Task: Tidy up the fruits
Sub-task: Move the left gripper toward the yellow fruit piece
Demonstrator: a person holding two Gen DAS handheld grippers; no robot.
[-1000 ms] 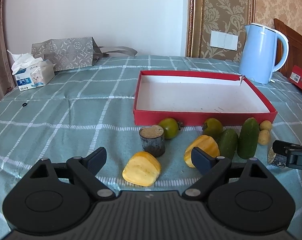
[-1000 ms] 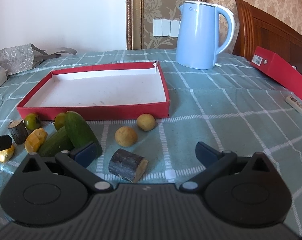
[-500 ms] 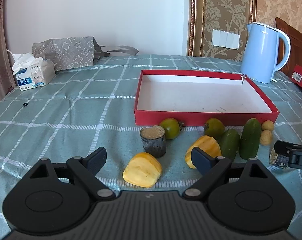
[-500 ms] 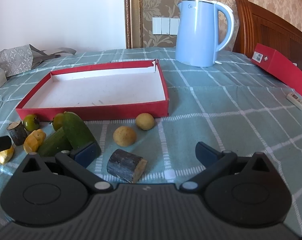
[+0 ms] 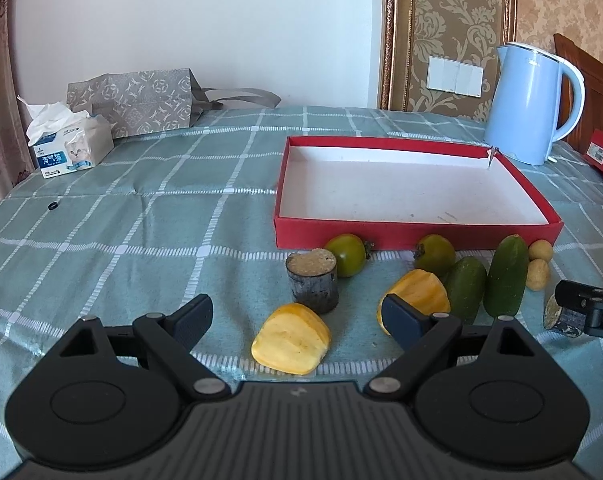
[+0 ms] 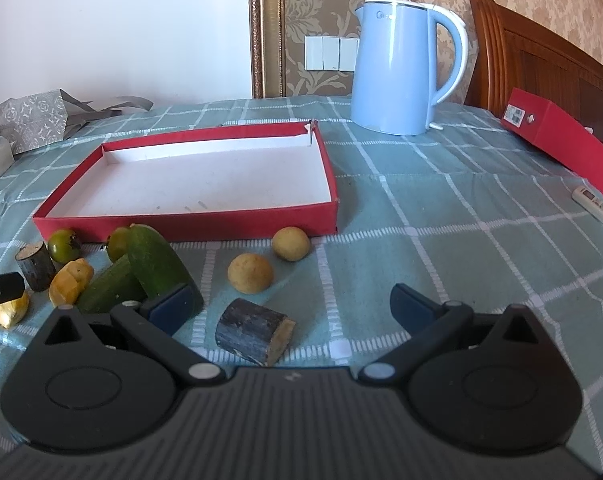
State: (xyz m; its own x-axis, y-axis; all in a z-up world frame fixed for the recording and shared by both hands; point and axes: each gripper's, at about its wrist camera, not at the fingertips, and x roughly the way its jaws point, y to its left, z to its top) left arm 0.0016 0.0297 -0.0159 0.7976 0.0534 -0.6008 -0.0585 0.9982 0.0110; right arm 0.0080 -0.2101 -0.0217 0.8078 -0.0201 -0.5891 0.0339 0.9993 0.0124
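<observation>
An empty red tray (image 5: 417,233) (image 6: 189,224) with a white floor lies on the checked cloth. In front of it sit two green tomatoes (image 5: 346,254), two cucumbers (image 5: 506,276) (image 6: 157,264), two yellow jackfruit pieces (image 5: 291,339), two small tan round fruits (image 6: 250,273) and two dark sugarcane stubs (image 5: 312,280) (image 6: 254,331). My left gripper (image 5: 297,318) is open, low over the table, with a jackfruit piece between its fingers but untouched. My right gripper (image 6: 291,300) is open just behind the lying sugarcane stub; its tip shows at the right edge of the left wrist view.
A pale blue kettle (image 6: 401,68) stands behind the tray's right corner. A red box (image 6: 561,140) and a white remote (image 6: 597,208) lie at the far right. A tissue box (image 5: 71,148) and a grey paper bag (image 5: 133,100) sit at the back left. A small black ring (image 5: 53,205) lies on the cloth.
Both grippers have drifted slightly, so the scene has shifted a little in each view. Both stay open and no fruit has moved.
</observation>
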